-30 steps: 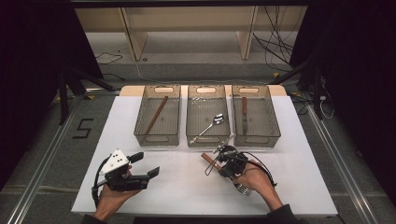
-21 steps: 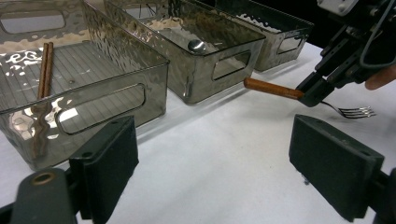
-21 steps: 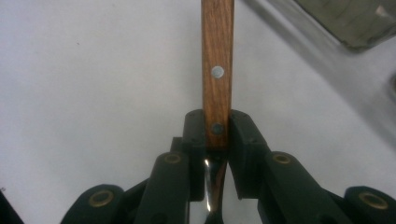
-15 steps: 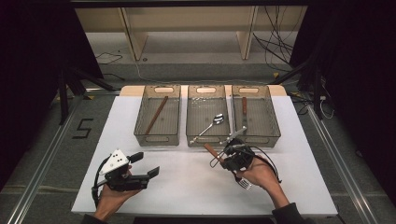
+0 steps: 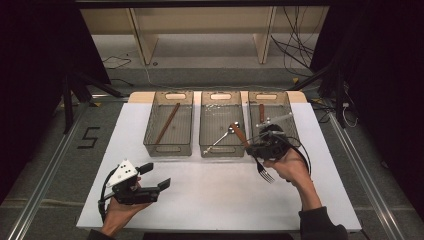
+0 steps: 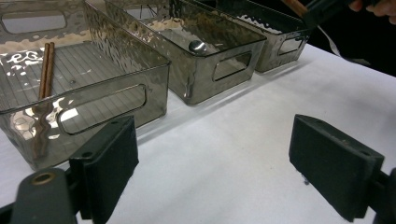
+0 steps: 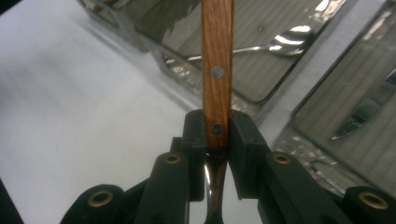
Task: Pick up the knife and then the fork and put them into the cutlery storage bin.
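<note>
Nearest to us, at the front left of the white table [image 5: 210,195], we hold the left gripper [image 5: 150,181] low over the bare surface, its jaws spread wide with nothing between them; in the left gripper view the two black pads [image 6: 109,161] stand well apart above the tabletop.

Farther in and to the right, our right gripper [image 5: 252,145] is clamped on a fork [image 5: 262,170], raised above the table just in front of the trays. The right gripper view shows the jaws pressed against both sides of the fork's wooden handle [image 7: 217,60], right at the lower rivet, with the handle running up and away from the jaws and the metal neck passing down between them. From above, the tines hang toward us under the hand, and the handle points up-left toward the middle tray [image 5: 220,149].

Beyond, three smoky clear trays sit side by side. The left tray [image 5: 167,149] holds chopsticks [image 5: 167,123], the middle one a spoon [image 5: 222,136], and the right tray [image 5: 295,125] a wooden-handled knife [image 5: 261,112].
</note>
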